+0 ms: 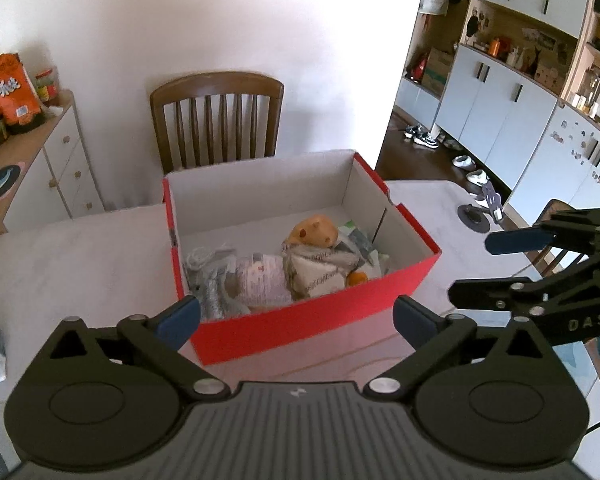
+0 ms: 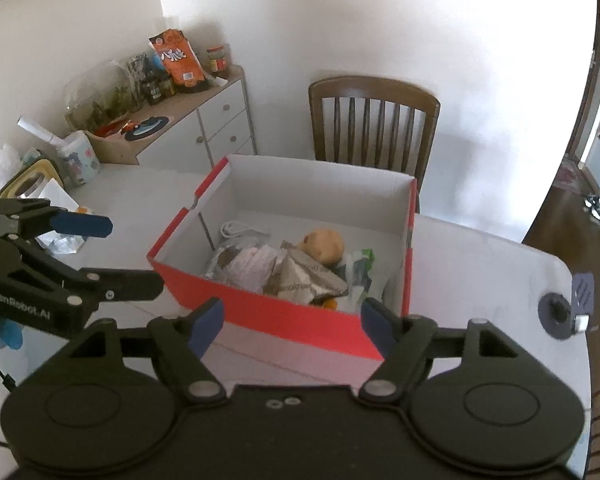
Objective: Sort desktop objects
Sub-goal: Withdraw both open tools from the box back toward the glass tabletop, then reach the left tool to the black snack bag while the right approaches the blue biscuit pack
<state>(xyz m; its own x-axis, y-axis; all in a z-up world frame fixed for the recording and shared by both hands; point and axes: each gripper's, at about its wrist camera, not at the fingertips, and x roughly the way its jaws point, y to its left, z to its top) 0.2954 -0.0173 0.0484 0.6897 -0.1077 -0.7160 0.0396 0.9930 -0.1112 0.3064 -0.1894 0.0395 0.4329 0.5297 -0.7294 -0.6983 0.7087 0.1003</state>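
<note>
Hovering just in front of the red box [image 1: 300, 322] on the white table [image 1: 72, 252], the left gripper [image 1: 296, 316] and right gripper [image 2: 292, 320] both stand wide apart and empty, while the plush toy [image 1: 314, 234] and wrapped packets lie inside the box.

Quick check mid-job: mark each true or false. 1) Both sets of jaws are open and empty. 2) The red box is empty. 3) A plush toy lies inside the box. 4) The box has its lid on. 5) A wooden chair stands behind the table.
1) True: left gripper and right gripper are open, holding nothing.
2) False: the red box holds several items.
3) True: an orange plush toy lies inside.
4) False: the box is open-topped.
5) True: the wooden chair stands behind the table.
</note>
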